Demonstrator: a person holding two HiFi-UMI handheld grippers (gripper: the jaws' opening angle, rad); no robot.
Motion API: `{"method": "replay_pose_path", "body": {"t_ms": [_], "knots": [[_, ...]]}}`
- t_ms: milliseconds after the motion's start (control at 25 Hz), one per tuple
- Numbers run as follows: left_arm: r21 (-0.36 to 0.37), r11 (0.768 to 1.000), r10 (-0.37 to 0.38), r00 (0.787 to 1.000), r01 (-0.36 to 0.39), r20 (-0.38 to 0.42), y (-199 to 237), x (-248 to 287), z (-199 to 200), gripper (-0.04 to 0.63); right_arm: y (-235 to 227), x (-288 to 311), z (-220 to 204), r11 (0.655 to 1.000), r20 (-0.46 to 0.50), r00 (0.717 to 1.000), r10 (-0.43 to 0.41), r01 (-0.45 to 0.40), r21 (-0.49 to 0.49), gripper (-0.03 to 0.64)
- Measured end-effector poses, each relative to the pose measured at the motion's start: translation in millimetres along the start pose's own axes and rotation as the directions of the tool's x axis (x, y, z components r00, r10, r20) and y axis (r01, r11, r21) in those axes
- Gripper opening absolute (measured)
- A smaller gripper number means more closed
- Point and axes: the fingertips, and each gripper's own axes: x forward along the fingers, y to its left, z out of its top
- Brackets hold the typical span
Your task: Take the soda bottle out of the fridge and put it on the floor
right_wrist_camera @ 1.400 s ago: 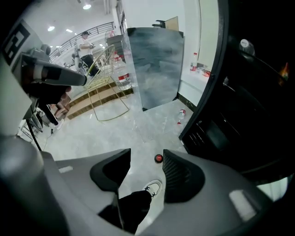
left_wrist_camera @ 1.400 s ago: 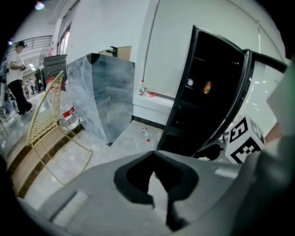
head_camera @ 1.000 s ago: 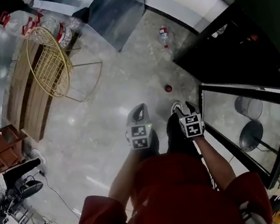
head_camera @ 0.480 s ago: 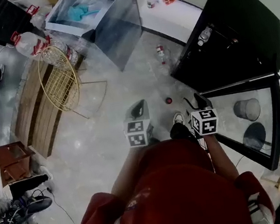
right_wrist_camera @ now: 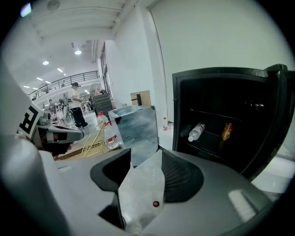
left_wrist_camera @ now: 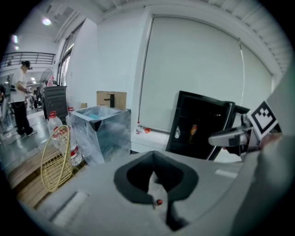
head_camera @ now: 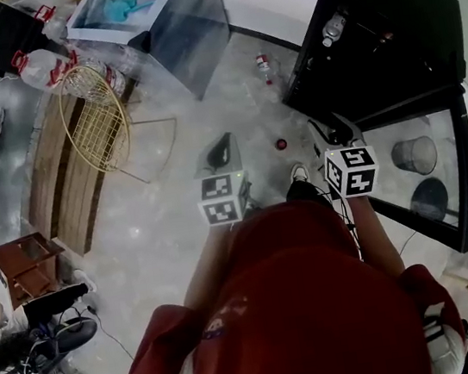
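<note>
The black fridge (head_camera: 386, 37) stands open at the upper right, its glass door (head_camera: 428, 174) swung toward me. A clear soda bottle (right_wrist_camera: 196, 131) with a red label lies on a fridge shelf beside an orange can (right_wrist_camera: 226, 131); the head view shows the bottle (head_camera: 334, 27) too. My right gripper (head_camera: 330, 128) is held in front of the fridge, open and empty, well short of the shelf. To its left, my left gripper (head_camera: 220, 151) hangs over the floor, shut on nothing. In the left gripper view the fridge (left_wrist_camera: 198, 124) is ahead on the right.
Another bottle (head_camera: 263, 67) stands on the floor near the fridge, and a small red cap (head_camera: 280, 143) lies between the grippers. A plastic-wrapped box (head_camera: 183, 24), a yellow wire basket (head_camera: 97, 115) and big water jugs (head_camera: 42, 67) stand at the left. A person (right_wrist_camera: 76, 108) stands far off.
Both grippers have risen and moved forward toward the fridge, the right one most. My view has swung so the open fridge and its shelves now show more fully.
</note>
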Motion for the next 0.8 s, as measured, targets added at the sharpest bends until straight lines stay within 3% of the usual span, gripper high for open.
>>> {"method": "replay_pose_path", "body": {"t_ms": [400,800], "knots": [[0.015,1.000,-0.024,1.000,0.024,-0.003,-10.2,0.7,-4.6,0.000,5.5,-5.2,-15.0,1.000,0.005,1.000,0.002,-0.002,-0.001,0.202],[0.015,0.998,-0.063,0.997,0.063,0.043,-21.7,-1.9,-3.3,0.000,-0.6,-10.4,-19.4,1.000,0.023,0.999,-0.024,0.025,-0.009,0.202]]}}
